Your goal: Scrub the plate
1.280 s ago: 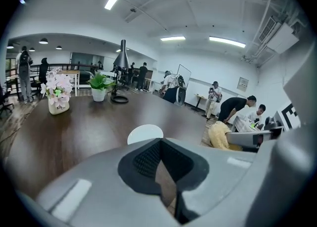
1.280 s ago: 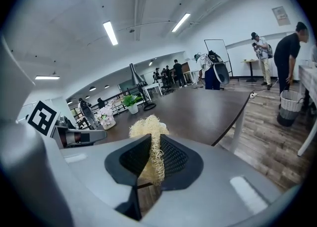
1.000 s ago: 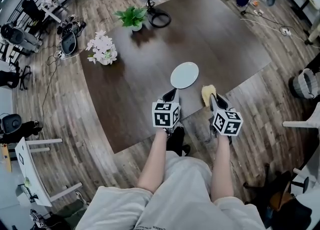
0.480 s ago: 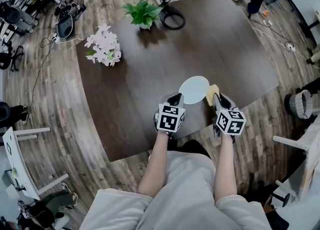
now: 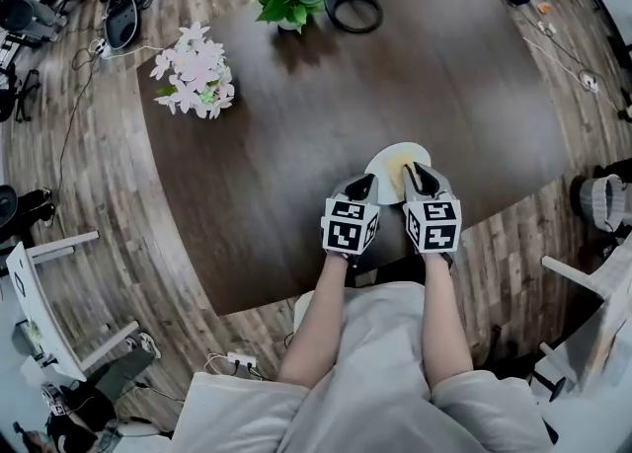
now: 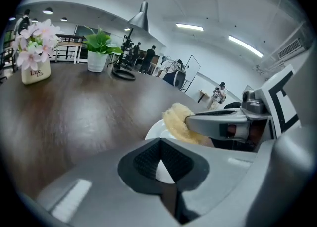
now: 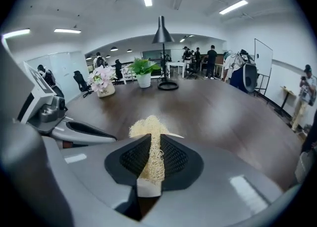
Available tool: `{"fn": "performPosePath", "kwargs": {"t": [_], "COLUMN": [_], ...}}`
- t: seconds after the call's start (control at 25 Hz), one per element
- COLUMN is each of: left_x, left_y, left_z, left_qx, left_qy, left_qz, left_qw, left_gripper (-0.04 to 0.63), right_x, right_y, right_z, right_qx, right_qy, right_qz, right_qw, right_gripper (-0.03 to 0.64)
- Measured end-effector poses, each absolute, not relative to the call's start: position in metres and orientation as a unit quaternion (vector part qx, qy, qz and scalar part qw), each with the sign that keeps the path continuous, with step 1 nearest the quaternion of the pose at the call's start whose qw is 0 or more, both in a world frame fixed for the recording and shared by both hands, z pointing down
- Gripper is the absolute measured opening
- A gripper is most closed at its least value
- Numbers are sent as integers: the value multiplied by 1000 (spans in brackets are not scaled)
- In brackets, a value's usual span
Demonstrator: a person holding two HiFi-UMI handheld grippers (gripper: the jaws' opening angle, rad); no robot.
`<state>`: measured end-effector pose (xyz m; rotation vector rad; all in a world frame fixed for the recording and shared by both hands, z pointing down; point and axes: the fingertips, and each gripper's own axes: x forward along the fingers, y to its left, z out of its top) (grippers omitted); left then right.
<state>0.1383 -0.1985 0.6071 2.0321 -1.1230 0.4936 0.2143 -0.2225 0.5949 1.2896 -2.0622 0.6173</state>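
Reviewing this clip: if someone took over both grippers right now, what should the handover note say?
Left gripper: jaws closed on the near rim of the white round plate, steadying it.
Right gripper: jaws clamped on the yellowish fibrous scrubbing pad, its tuft sticking out past the tips.
Where: the plate lies near the person's edge of the dark wooden table; the pad is over the plate.
Done: both grasps are made.
Left: scrub across the plate. How clean it is cannot be told.
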Motion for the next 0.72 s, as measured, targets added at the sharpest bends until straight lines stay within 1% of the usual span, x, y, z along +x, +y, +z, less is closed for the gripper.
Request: {"fn": "performPosePath", "kwargs": {"t": [0.12,0.32,0.44,0.72], "left_x": [141,147,149,150], "left_y": [-200,-202,-205,-208], "left_z": [616,629,630,632], "left_qx": [792,795,797,797], "left_qy": [-433,-415,-411,-411], "left_qz": [202,203,205,198], "left_qw": [380,392,393,395], "left_gripper": [2,2,2,2], "right_x": [198,177,172,168], "right_y": [-232,-245,-245,-247], "right_z": [606,620,621,624], "right_qx": [465,420,397,400], "right_qy": [-792,-820,-825,-820], "right_qz": [214,199,174,142], "right_qw": [332,334,362,383], "right_gripper": [81,81,80,80]}}
